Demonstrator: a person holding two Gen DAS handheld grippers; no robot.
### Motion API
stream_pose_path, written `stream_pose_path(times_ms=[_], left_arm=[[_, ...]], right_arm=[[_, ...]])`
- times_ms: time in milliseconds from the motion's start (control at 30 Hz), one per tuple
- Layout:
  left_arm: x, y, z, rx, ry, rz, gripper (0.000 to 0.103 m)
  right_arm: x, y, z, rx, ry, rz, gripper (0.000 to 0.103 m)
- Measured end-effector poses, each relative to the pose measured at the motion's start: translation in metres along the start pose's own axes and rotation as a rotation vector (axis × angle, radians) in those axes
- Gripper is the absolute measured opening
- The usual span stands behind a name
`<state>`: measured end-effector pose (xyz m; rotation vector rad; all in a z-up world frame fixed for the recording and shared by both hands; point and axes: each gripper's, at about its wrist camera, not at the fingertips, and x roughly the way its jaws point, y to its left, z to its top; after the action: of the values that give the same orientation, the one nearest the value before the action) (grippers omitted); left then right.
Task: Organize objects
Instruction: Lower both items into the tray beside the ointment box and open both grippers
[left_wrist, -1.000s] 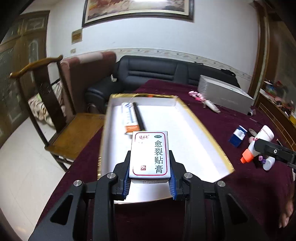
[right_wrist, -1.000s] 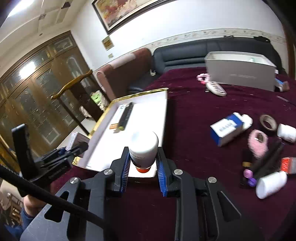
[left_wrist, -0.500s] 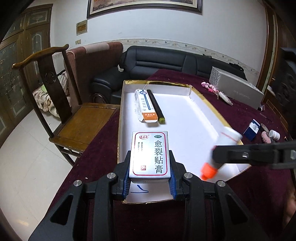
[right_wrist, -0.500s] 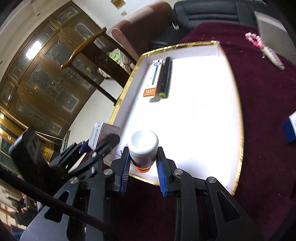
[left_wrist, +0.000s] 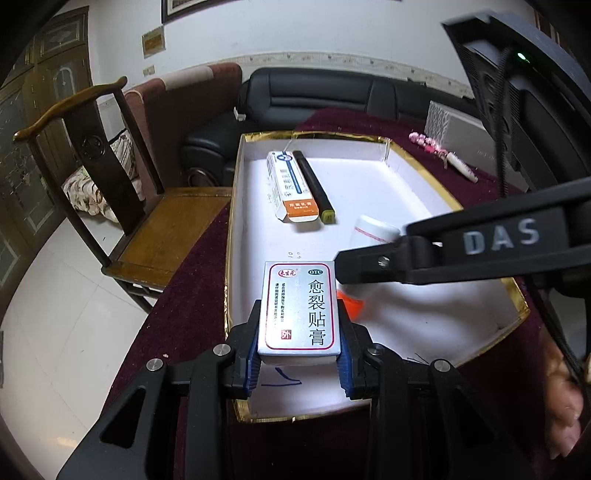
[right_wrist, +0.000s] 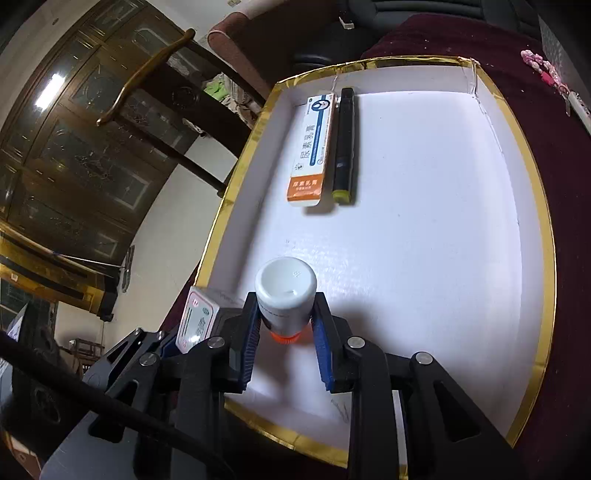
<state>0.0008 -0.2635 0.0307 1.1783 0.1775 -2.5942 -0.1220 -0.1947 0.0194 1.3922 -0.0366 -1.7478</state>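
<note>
Over a shallow white cardboard tray with a gold foil rim (right_wrist: 543, 236), resting on a dark maroon tablecloth (left_wrist: 184, 306), two black hand-held grippers with blue pads hover side by side. Left gripper (left_wrist: 300, 349): pads clamped on the sides of a flat silver medicine box with a red border and black Chinese lettering (left_wrist: 300, 314), held above the tray's near left corner. Right gripper (right_wrist: 286, 332): pads pressed on a white plastic bottle with an orange cap (right_wrist: 285, 295), cap end toward the camera. At the tray's far left lie a white, blue and orange carton (right_wrist: 312, 147) and a black pen-shaped stick (right_wrist: 344, 142), touching, side by side.
</note>
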Motion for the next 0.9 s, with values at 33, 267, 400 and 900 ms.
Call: stream_pose_path(times_ms=[33, 267, 400, 900], left_arm=[[0.001, 0.000, 0.002, 0.004, 0.005, 0.003, 0.029], [0.006, 0.001, 0.014, 0.010, 0.013, -0.003, 0.030], [0.012, 0.006, 0.012, -0.018, 0.036, -0.031, 0.034], [-0.008, 0.004, 0.003, -0.030, -0.007, -0.089, 0.043]], right_arm=[[0.002, 0.000, 0.002, 0.000, 0.002, -0.009, 0.026], [0.014, -0.003, 0.018, 0.012, 0.013, -0.040, 0.026], [0.020, -0.004, 0.025, 0.024, 0.015, -0.053, 0.026], [0.014, -0.003, 0.030, 0.030, -0.034, 0.052, 0.033]])
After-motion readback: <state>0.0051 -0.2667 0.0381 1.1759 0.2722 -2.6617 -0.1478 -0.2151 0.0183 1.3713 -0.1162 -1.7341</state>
